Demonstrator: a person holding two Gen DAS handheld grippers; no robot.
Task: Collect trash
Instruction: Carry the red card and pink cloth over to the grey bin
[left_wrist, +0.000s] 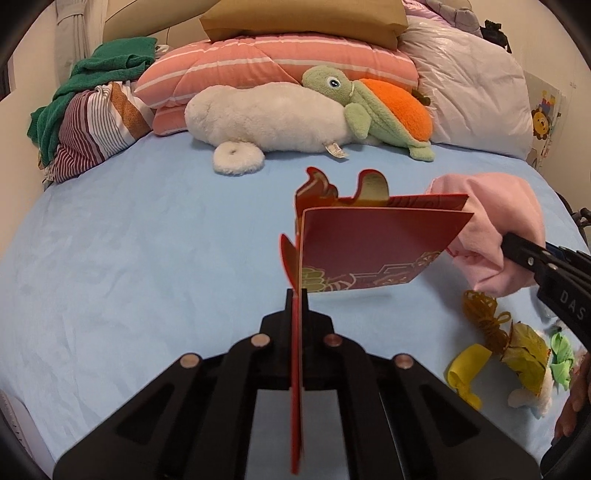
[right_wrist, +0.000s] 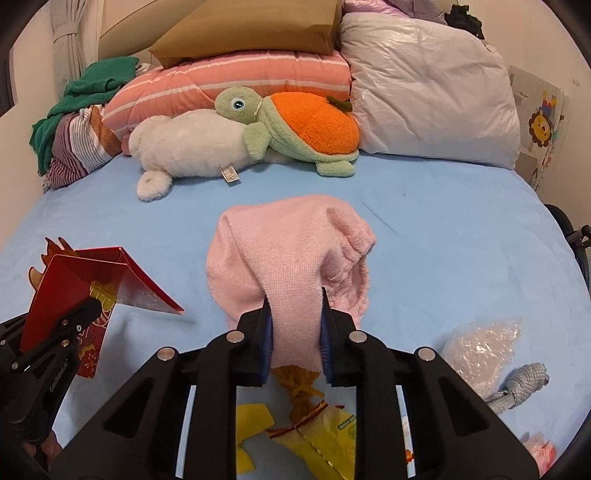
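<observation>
1. The left gripper (left_wrist: 296, 295) is pressed together on the edge of a folded red card (left_wrist: 369, 251), pinching it upright above the blue bedsheet (left_wrist: 147, 240).
2. The right gripper (right_wrist: 295, 306) pinches a pink cloth bag (right_wrist: 280, 258), which is lifted off the bedsheet with its gathered mouth turned to the right.
3. The red card hangs just left of the pink cloth bag, its far corner close to the fabric.
4. Below the pink cloth bag, on the sheet, lie yellow wrapper scraps (right_wrist: 321, 432) and a tangle of mustard string (right_wrist: 299, 387).
5. To the right of the bag sit a crumpled clear plastic piece (right_wrist: 480, 350) and a grey knotted rope (right_wrist: 524, 380).
6. Beyond the bag, a turtle plush (right_wrist: 295, 125) leans on a white plush (right_wrist: 184, 147).
</observation>
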